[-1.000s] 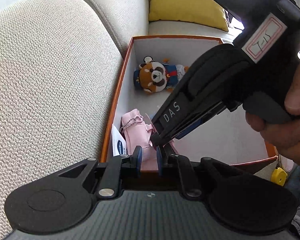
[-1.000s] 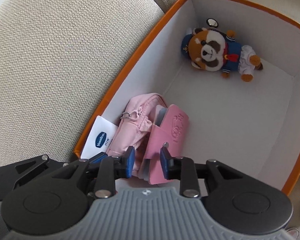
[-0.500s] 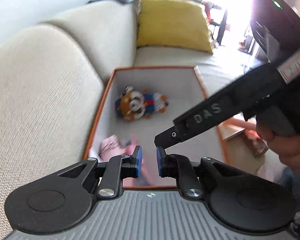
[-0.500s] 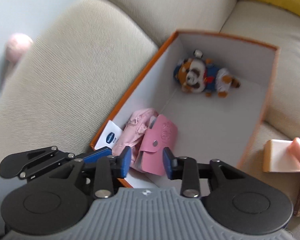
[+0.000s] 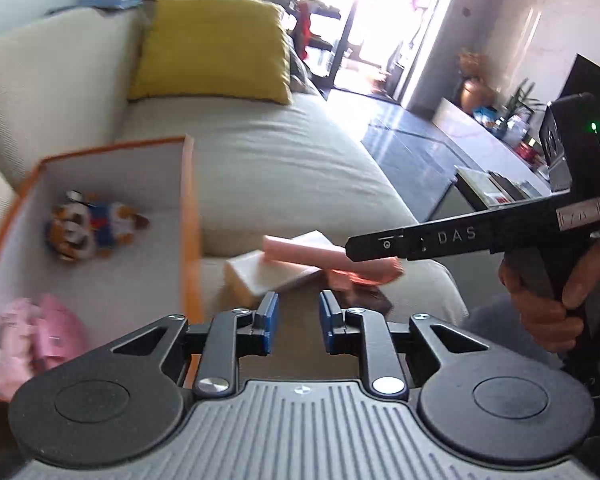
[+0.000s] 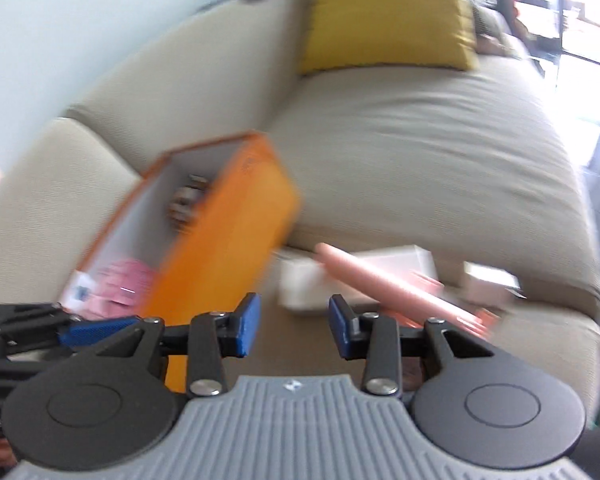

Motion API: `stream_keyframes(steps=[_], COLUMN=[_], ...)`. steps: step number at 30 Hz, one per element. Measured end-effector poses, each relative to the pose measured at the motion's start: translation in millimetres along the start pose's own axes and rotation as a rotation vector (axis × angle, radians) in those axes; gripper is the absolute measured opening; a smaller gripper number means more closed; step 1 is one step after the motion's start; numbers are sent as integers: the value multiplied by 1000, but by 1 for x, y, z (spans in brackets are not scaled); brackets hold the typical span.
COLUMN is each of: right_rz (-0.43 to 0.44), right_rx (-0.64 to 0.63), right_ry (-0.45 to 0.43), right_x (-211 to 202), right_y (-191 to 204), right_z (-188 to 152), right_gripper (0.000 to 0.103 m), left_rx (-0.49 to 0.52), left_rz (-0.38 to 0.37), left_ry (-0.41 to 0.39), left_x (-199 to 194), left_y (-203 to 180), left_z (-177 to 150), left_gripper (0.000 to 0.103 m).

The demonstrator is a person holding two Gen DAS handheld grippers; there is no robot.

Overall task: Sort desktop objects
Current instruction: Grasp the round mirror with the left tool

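Leftmost, one orange box with white interior, standing on a beige sofa against its backrest. Contents: one pink pouch at the near end, one plush toy in blue dress at the far end; both blurred. Centre, left gripper: blue-padded fingers spread, nothing between them. Beyond it, off the sofa's front edge, one white box with a pink cylindrical object lying across it. Right, right gripper: fingers spread, empty, held above the pink cylinder, its black body gripped by a hand. Rear, one yellow cushion against the sofa back.
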State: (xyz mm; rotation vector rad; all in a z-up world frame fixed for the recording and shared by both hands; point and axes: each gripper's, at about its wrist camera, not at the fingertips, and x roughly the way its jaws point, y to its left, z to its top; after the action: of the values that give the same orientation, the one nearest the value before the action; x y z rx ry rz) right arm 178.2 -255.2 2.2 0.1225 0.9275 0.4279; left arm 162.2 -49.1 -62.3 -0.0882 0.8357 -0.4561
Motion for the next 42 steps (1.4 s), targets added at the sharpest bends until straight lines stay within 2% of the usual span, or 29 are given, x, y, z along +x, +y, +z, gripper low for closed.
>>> stream_keyframes(steps=[4,6,7,8,11,14,17,20,23,27,31,33,36,38,40,42], right_rz=[-60,-72,-77,-85,-99,-95,-83,-79,-50,-20,14,7,7,-6,-51,-53], right_rx=[108,141,149,154,167,160,131,141,173,207,245,237,250,246,230,229], right_ry=[38,69,89,106,157,183,215,252,267,263,264,262,262,264,275,270], right_x=[18,26,30,34,49,61,65,73,78,79,75,74,72,70,69,69], right_y=[-41,-57,-63,-68,-80,-89,-94,-99,-107,-115,-124,-122,-123,-123,-123,-122], right_z=[-26,-41,-49,-57,-69,-74,-77,-83,-88,-92,-97,-98,-99,-100,-103,-105], right_gripper=[41,41,38,36,30,30,30,21,18,14,12,12,9,3,0,0], left_rx=[9,21,25,27,34,56,29,-15,-16,-1,46,63,54,39,44,58], left_rz=[-57,-88,-101,-106,-95,-67,-56,-61,-58,-43,-42,-21,-26,-54,-107,-159], left_ry=[95,150,175,200,260,304,341,381,376,383,366,356,327,303,267,256], left_x=[61,77,86,97,118,127,128,127,124,125,120,118,111,102,89,81], left_y=[-12,-23,-28,-32,-43,-55,-57,-58,-59,-58,-66,-68,-63,-60,-63,-71], left_z=[-11,-22,-27,-32,-47,-58,-66,-74,-78,-80,-83,-83,-81,-78,-75,-74], left_gripper=[32,36,42,50,52,53,58,59,63,63,53,51,36,23,17,16])
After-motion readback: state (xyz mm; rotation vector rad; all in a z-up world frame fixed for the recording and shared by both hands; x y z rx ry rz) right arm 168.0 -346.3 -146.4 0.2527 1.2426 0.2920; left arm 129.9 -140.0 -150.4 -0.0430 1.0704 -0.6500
